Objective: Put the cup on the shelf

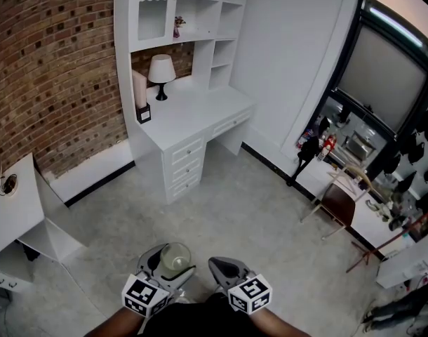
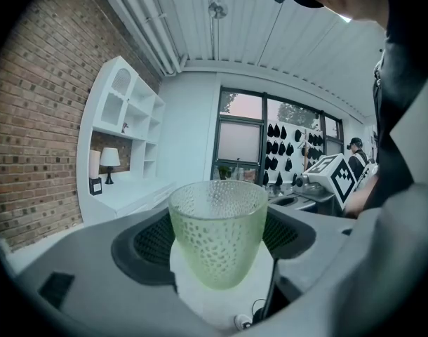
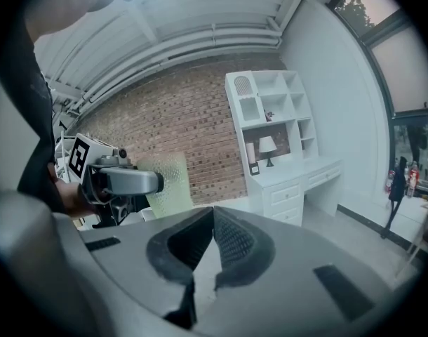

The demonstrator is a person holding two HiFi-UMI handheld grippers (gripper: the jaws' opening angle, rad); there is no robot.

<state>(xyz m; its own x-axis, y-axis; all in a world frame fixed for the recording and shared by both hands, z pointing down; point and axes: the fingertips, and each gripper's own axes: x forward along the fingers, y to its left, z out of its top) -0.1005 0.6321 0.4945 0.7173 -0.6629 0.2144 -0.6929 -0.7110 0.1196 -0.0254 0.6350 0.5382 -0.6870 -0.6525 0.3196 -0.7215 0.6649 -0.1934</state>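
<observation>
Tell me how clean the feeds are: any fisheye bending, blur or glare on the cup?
Head view: evenly lit and sharp, the white wall bowing toward the edge. Left gripper view: strong fisheye with black corners; the cup is crisp, no glare on it. Right gripper view: same fisheye, ceiling lines curved, the shelf clear.

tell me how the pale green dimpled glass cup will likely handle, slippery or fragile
The pale green dimpled glass cup looks rigid and probably breakable, being translucent glass. Its dimples likely help the ribbed pads hold it. It narrows toward the base, so it might slide upward if squeezed hard.
</observation>
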